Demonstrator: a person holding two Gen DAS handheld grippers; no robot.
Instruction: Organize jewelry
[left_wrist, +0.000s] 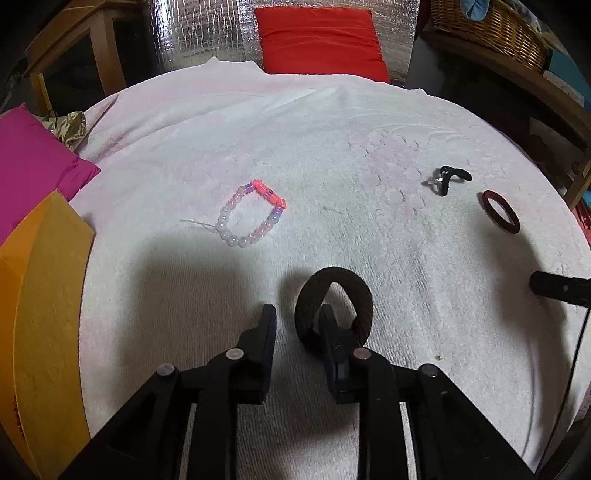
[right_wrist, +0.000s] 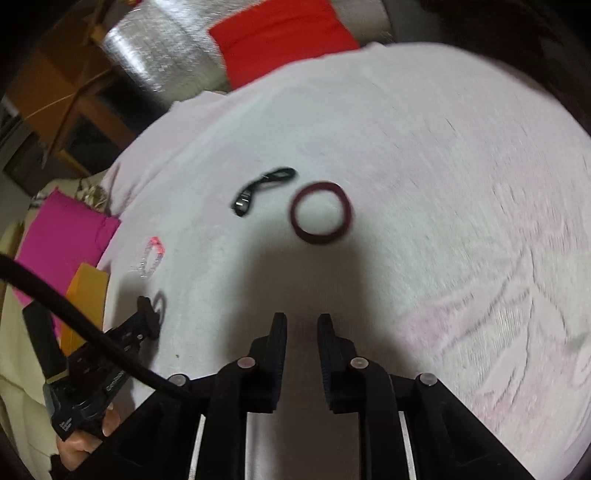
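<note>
left wrist: gripper (left_wrist: 297, 325) beside dark ring (left_wrist: 334, 302)

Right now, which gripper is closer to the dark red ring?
Right. The right gripper points at the dark red ring just ahead of its open fingers; the left gripper sits across the towel, at a brown ring.

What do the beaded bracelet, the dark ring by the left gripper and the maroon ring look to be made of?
Beaded bracelet: probably plastic or glass beads, glossy and translucent, on a pale thread whose end trails out.
Dark ring: matte brown-black with a rough, grainy surface; perhaps wood or cord-wrapped, unclear.
Maroon ring: smooth rigid band, dull sheen; likely plastic or lacquered wood, blurred here.
</note>
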